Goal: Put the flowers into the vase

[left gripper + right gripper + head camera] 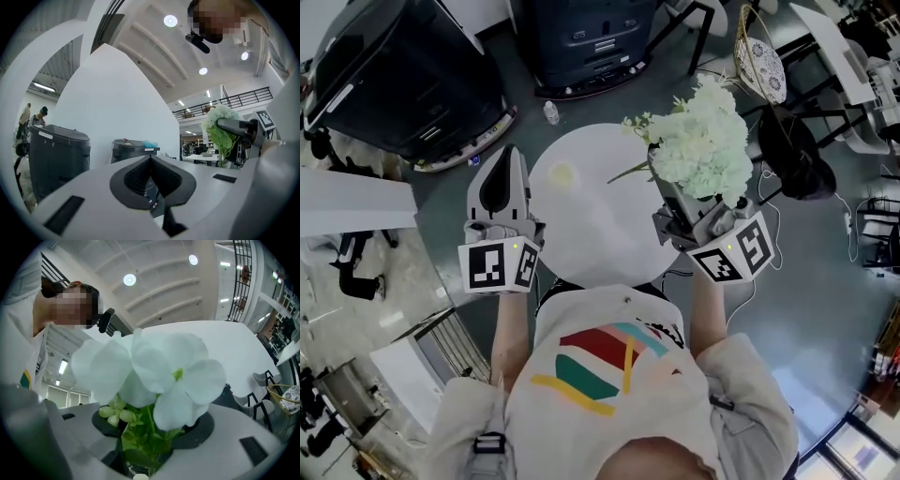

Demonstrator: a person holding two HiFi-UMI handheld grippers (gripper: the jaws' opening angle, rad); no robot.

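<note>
My right gripper (675, 202) was clamped on the green stems of the bunch of white flowers (705, 141), held by the round white table's (591, 234) edge; my left gripper (508, 159) was closed, empty; I could make out no vase; thin stems might slip or tilt.

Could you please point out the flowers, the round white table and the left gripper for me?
flowers (703, 141): head view, on the white blossom cluster.
round white table (581, 225): head view, on its bare top.
left gripper (512, 153): head view, between its closed fingertips.
</note>
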